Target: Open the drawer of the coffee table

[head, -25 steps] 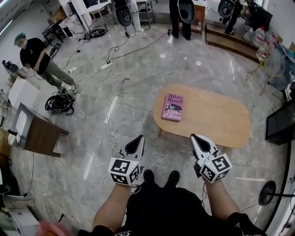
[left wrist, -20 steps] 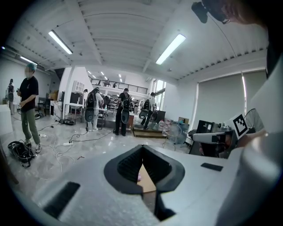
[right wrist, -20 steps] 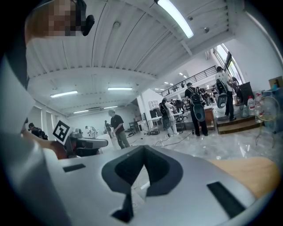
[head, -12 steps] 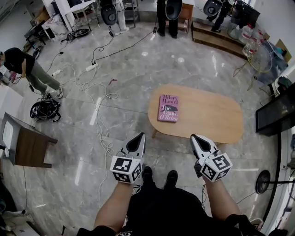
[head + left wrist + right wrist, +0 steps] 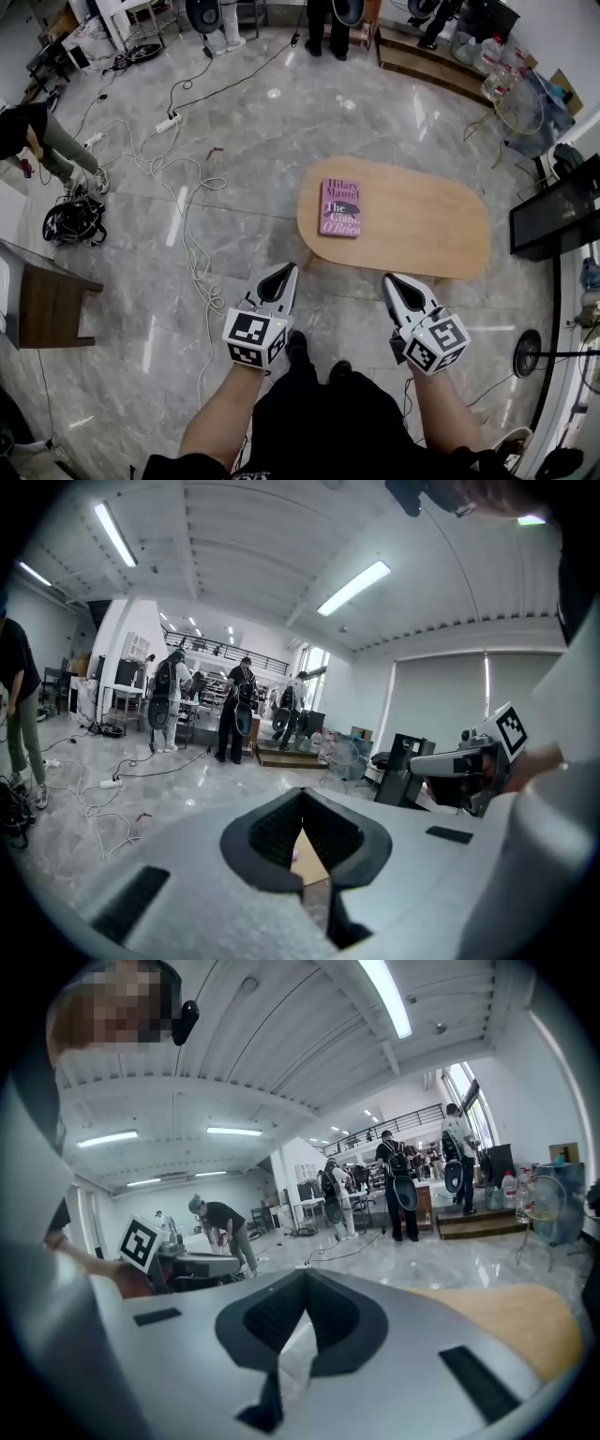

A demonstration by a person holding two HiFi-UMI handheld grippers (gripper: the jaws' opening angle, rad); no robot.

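An oval wooden coffee table (image 5: 422,234) stands on the marble floor ahead of me, with a pink book (image 5: 340,207) lying near its left end. Its drawer is not visible from above. My left gripper (image 5: 279,278) is shut and empty, held above the floor just short of the table's near left edge. My right gripper (image 5: 400,284) is also shut and empty, close to the table's near edge. In the right gripper view the tabletop (image 5: 511,1316) spreads to the right beyond the closed jaws. A sliver of the table (image 5: 307,860) shows between the left jaws.
White cables (image 5: 183,202) trail across the floor at the left. A dark wooden side table (image 5: 47,305) stands at the far left, with a black bag (image 5: 70,217) beyond it. A black monitor (image 5: 558,208) and a fan base (image 5: 522,353) sit at the right. Several people stand at the back.
I have stepped closer to the coffee table, so it sits nearer my grippers in the head view. Both grippers stay shut and side by side.
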